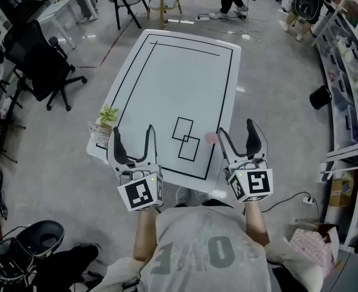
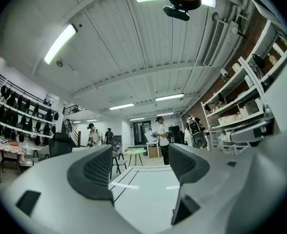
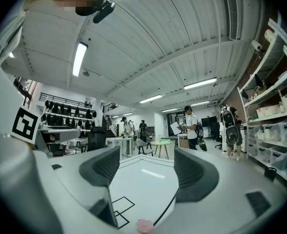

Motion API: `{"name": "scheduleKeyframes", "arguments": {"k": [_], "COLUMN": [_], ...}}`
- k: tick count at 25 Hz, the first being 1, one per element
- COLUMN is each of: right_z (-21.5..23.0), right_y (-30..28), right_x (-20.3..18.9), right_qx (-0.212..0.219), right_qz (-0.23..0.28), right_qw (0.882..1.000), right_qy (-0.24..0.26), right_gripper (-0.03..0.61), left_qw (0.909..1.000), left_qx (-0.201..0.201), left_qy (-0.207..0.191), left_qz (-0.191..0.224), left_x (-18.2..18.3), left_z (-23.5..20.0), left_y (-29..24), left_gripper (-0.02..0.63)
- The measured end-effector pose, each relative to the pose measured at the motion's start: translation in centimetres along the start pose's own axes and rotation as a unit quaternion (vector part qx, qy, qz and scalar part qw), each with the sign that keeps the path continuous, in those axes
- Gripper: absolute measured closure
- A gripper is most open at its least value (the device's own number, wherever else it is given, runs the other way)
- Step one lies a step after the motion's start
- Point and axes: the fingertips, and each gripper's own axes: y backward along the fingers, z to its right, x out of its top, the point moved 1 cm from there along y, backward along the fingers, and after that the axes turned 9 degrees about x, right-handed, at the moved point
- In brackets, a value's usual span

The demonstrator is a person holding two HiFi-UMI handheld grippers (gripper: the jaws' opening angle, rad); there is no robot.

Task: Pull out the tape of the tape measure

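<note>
A small round pink tape measure (image 1: 210,139) lies on the white table (image 1: 166,72), near its front right corner. In the right gripper view it shows low between the jaws (image 3: 144,225). My right gripper (image 1: 236,129) hovers just right of it, open, nothing between its fingers (image 3: 145,172). My left gripper (image 1: 132,132) is held over the table's front left part, also open and empty (image 2: 141,167). Both grippers point along the table toward its far end.
A black line frames the tabletop, with two overlapping outlined squares (image 1: 186,140) between the grippers. A small potted plant (image 1: 107,115) stands at the left edge. A black office chair (image 1: 42,66) is on the left, shelves (image 1: 349,53) on the right, people (image 3: 189,128) beyond.
</note>
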Motion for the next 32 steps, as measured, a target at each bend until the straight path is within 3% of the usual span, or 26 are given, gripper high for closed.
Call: {"name": "scheduleKeyframes", "arguments": {"k": [7,12,14,19,23,28,32], "right_z": [1.1,2.4,2.9,4.3,5.6,7.0,7.2], "right_y": [1.3,2.3,2.9,5.1,6.8,9.1,9.6], "right_x": [-0.3,-1.0,-1.6,-3.3,-5.2,-7.9,-9.0], "right_qx": [-0.004,-0.018,-0.025,-0.05,-0.077,-0.104,-0.109], "right_qz": [-0.006,-0.014,-0.02,-0.041,-0.061,-0.094,-0.114], "right_qw": [1.0,1.0,0.999,0.997,0.994,0.988,0.986], "right_qy": [-0.018,-0.021,-0.027,-0.037,-0.05,-0.07,-0.057], "right_gripper": [0.249,0.249,0.249,0.249,0.249,0.249,0.249], "left_qw": [0.9989,0.9919,0.9883,0.9719,0.9543,0.9381,0.9284], "left_qx": [-0.031,-0.081,-0.098,-0.151,-0.173,-0.171,-0.172], "left_qy": [0.008,0.041,0.032,-0.016,-0.028,-0.064,-0.091], "left_qz": [-0.036,-0.089,-0.112,-0.18,-0.242,-0.294,-0.317], "left_x": [-1.3,-5.0,-6.8,-12.2,-16.8,-21.4,-23.3], "left_z": [3.4,8.6,10.8,16.3,19.4,22.1,22.6], "left_y": [0.0,0.0,0.1,0.4,0.2,0.7,0.5], "left_gripper": [0.281,0.281,0.281,0.281,0.281,0.281,0.278]}}
